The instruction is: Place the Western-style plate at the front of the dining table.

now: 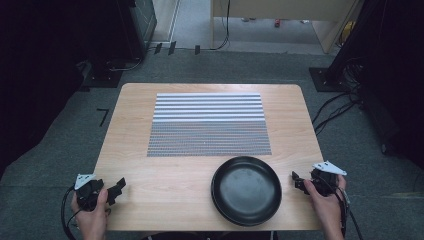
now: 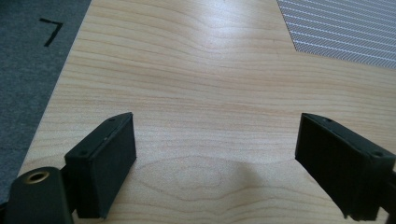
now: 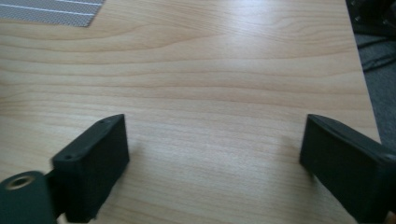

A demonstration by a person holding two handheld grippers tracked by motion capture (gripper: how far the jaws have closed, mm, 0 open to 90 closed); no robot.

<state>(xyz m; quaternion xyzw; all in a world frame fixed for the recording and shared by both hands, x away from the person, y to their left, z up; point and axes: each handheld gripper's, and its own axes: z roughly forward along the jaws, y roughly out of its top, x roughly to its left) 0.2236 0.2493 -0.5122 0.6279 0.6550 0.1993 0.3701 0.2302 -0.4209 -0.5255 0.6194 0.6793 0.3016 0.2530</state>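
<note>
plate point(image 1: 246, 190): near table point(image 1: 165, 170) edge, just beside R gripper point(image 1: 300, 182), nothing gripping it.
R gripper: jaws wide, empty.
L gripper point(image 1: 116, 189): wide too, empty (well apart from plate).
tip: approach rim level, pinch squarely, lift w/o tilting toward mat point(image 1: 209, 125).

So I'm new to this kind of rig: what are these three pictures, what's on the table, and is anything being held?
No robot here: a person holds a hand-operated two-jaw gripper in each hand. The high view looks down from above the person's side onto the wooden table. The left gripper sits at its near left corner, the right gripper at the near right edge. The other two pictures come from cameras riding on each gripper, looking along its black jaws. On the table lie a striped placemat and, nearer the person, a black plate. Both grippers' jaws stand wide apart over bare wood; nothing is held.
</note>
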